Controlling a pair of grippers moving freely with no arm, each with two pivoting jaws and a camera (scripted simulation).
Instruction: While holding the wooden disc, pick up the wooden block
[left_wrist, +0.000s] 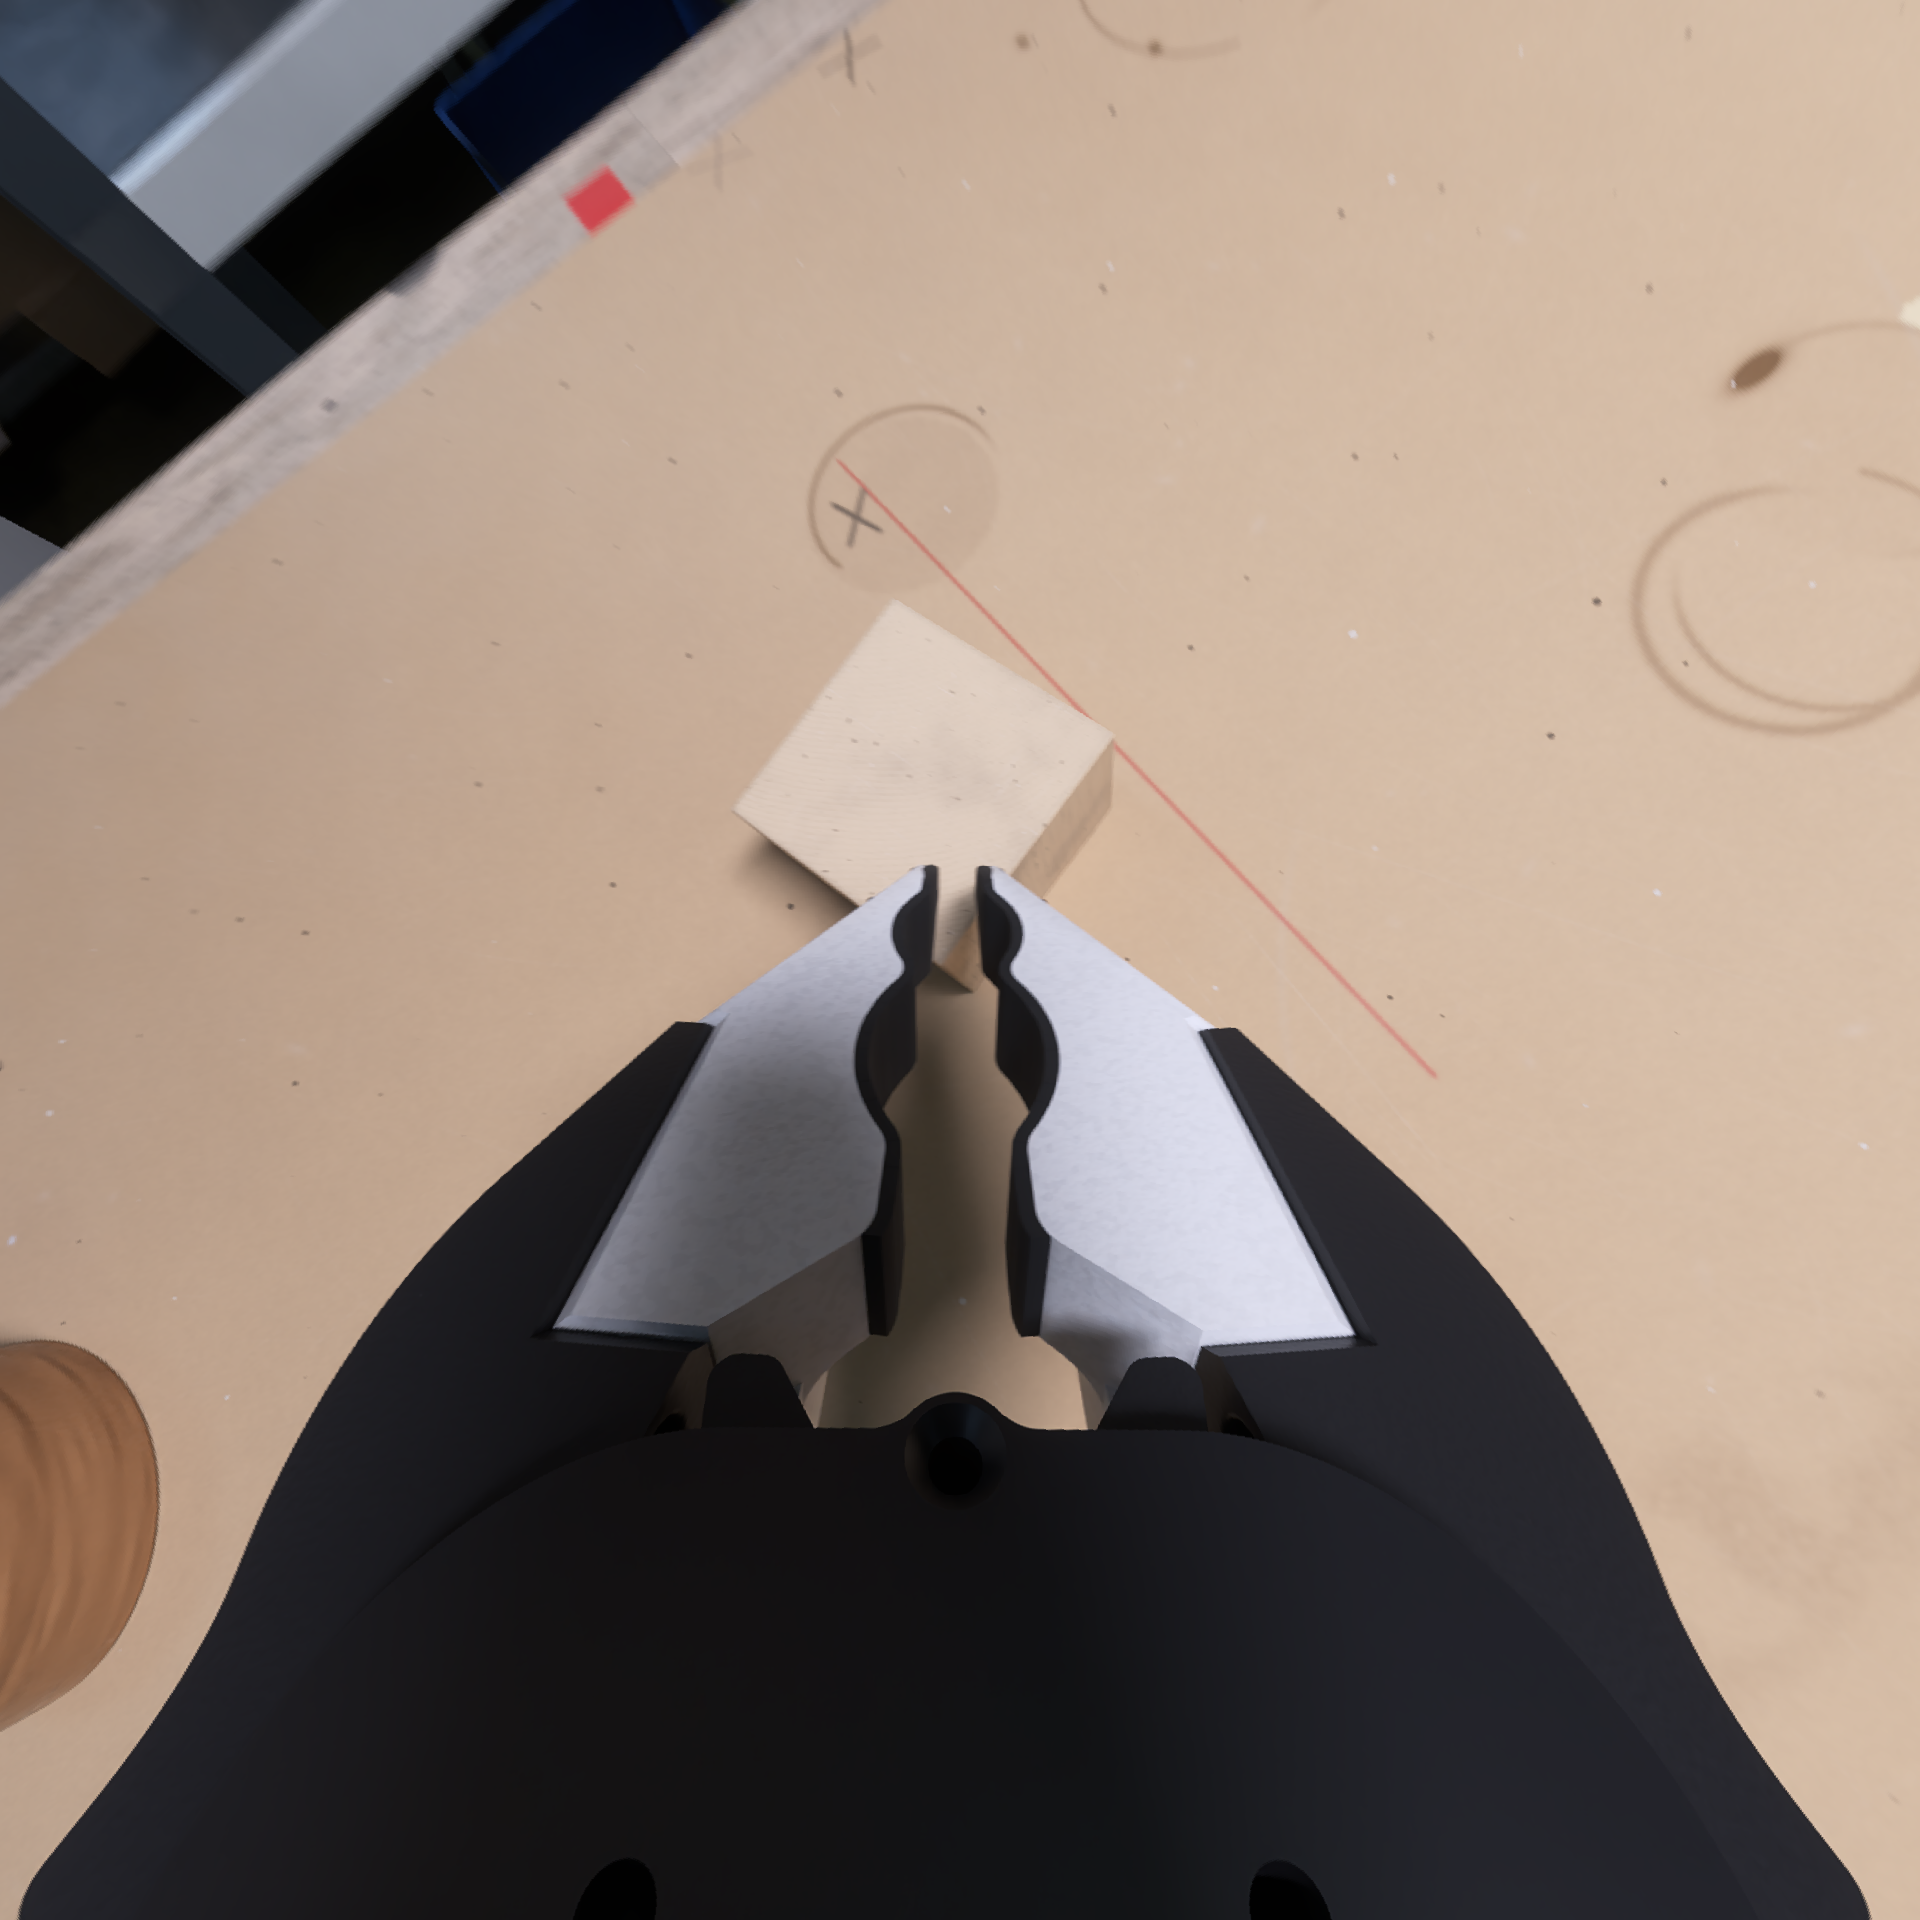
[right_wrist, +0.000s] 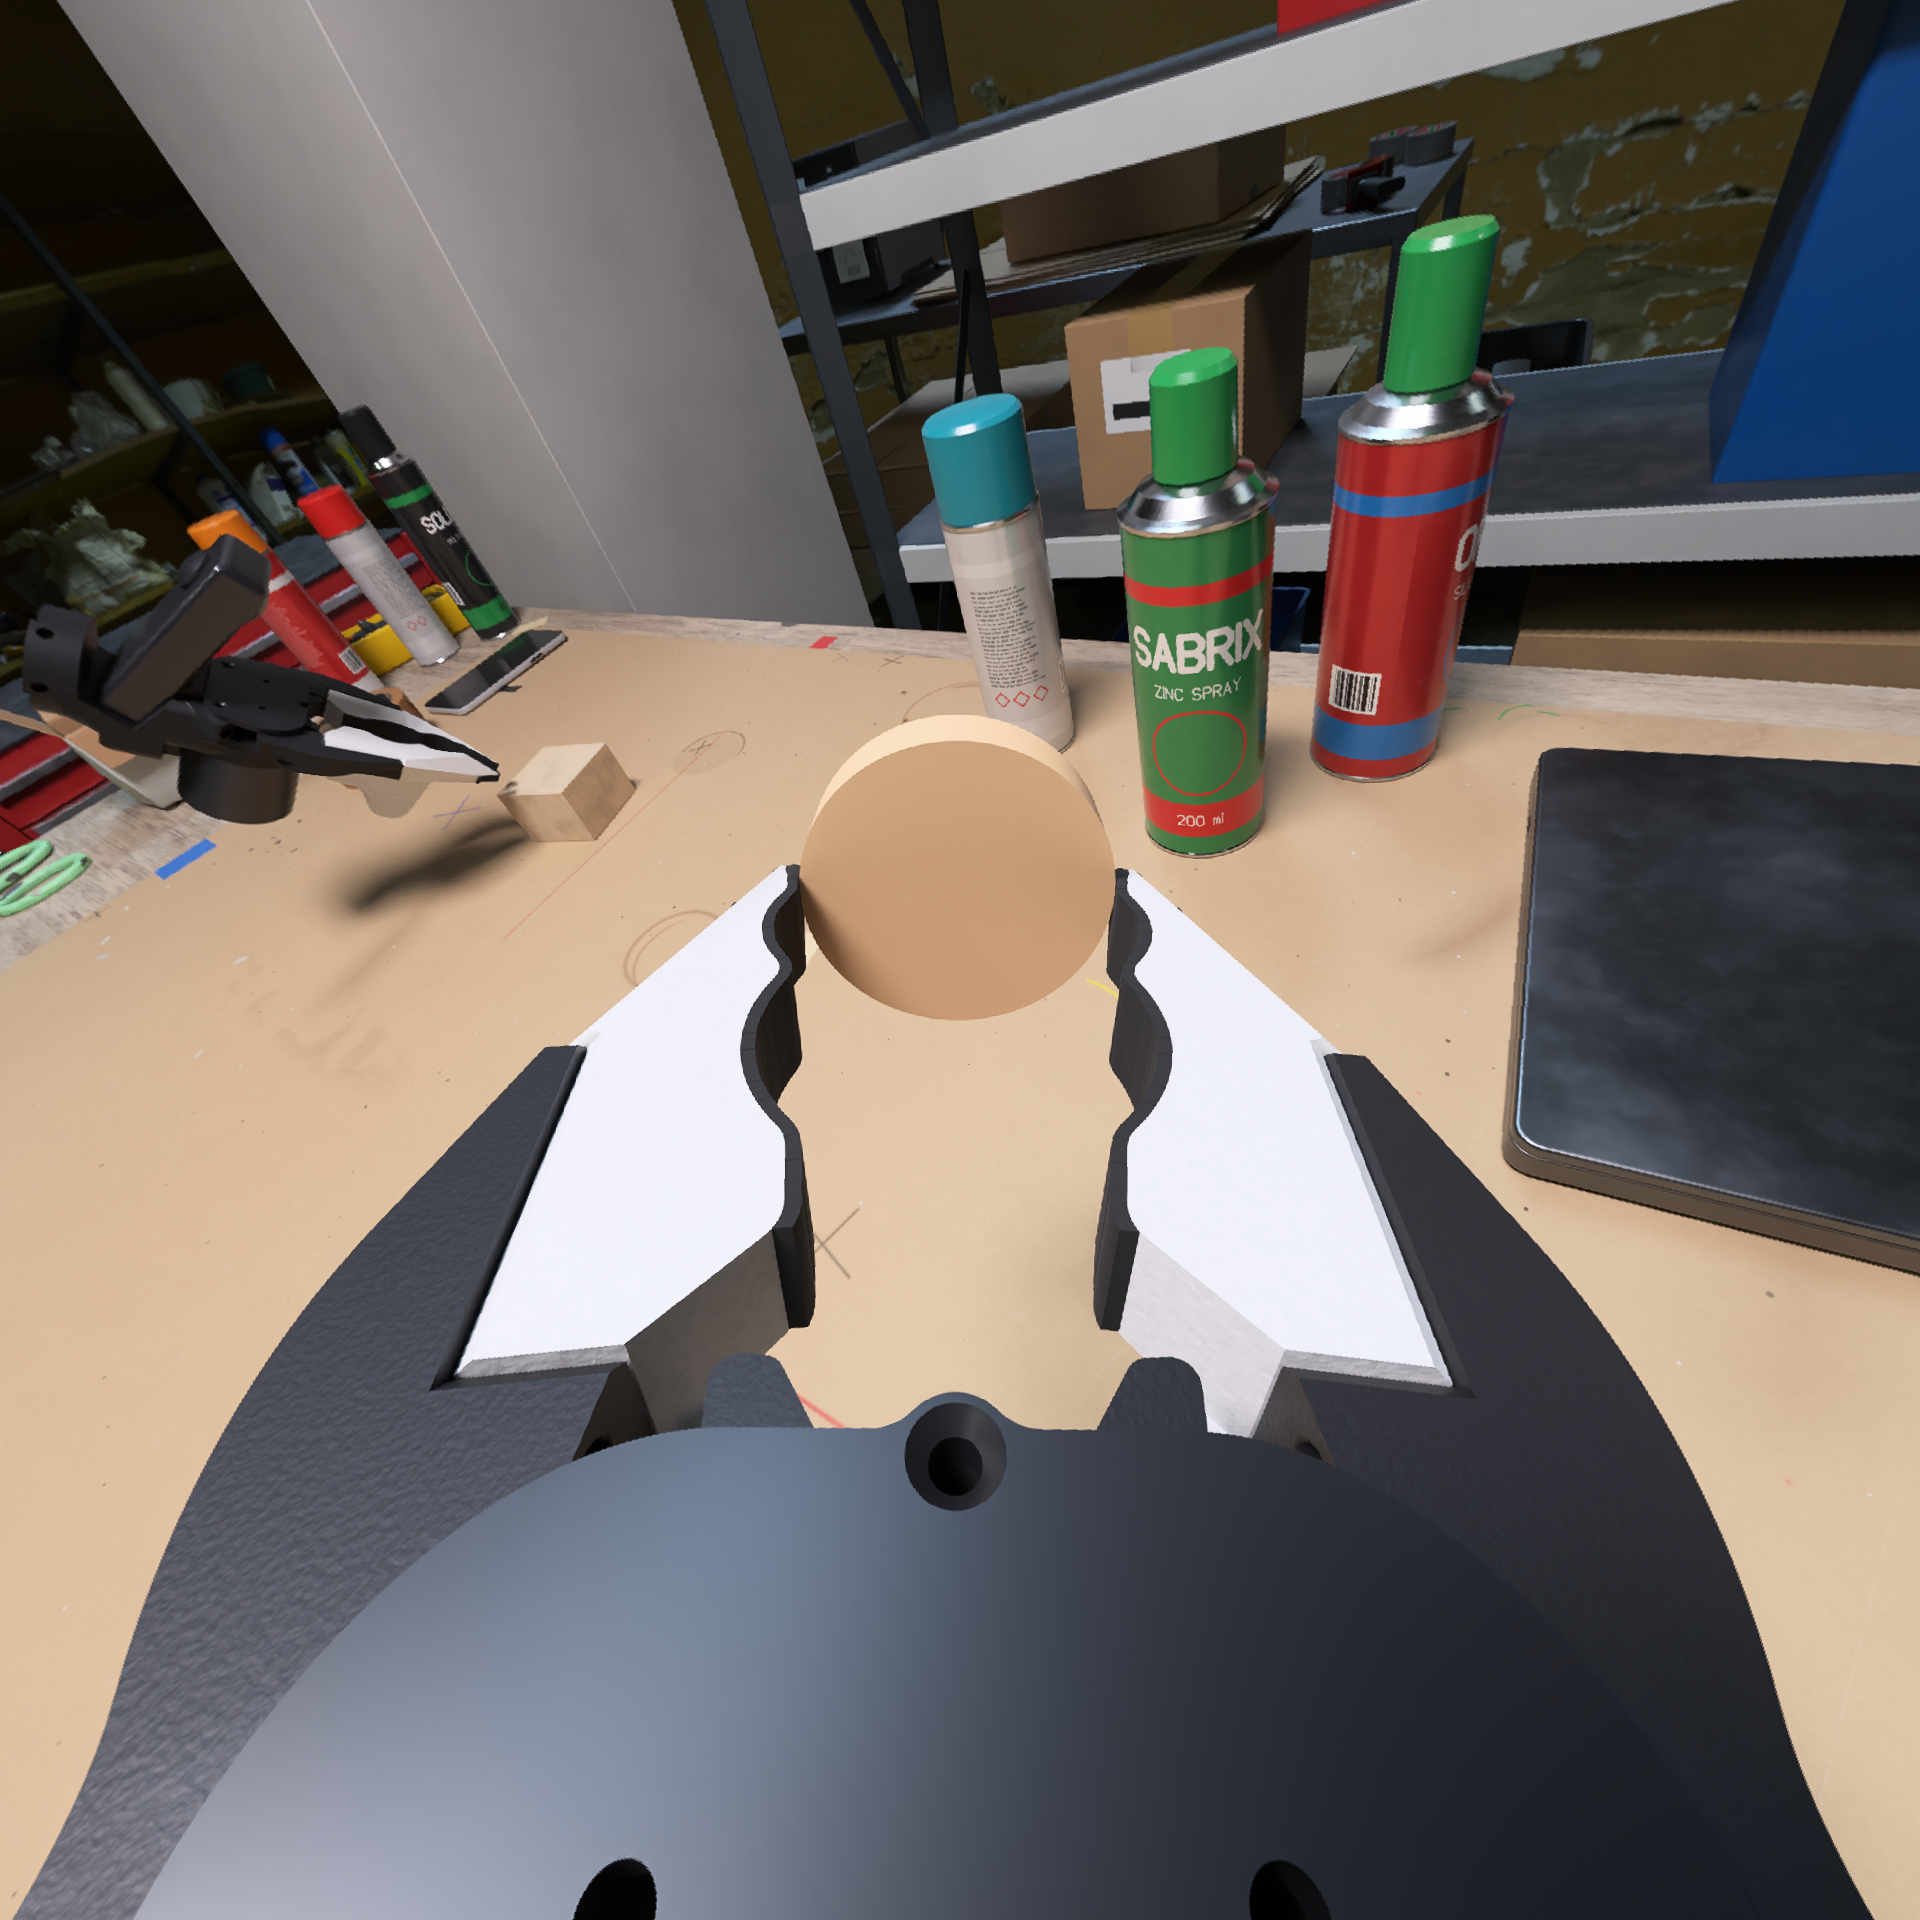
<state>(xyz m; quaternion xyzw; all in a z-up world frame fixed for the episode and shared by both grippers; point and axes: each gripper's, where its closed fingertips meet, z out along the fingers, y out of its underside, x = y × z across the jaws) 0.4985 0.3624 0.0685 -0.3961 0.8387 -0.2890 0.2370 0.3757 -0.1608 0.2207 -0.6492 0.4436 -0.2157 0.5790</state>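
The pale wooden block lies flat on the tan tabletop, just beyond my left gripper. The left gripper's jaws are closed to a narrow slit with nothing between them, tips over the block's near corner. In the right wrist view the block sits at the left, with the left gripper hovering above the table, tips at its left side. My right gripper is shut on the round wooden disc, gripped by its rim and held above the table with its flat face towards the camera.
Three spray cans stand behind the disc. A dark flat slab lies at the right. More cans, a phone and green scissors are at the far left. The table edge runs diagonally; a brown wooden object sits near the left gripper.
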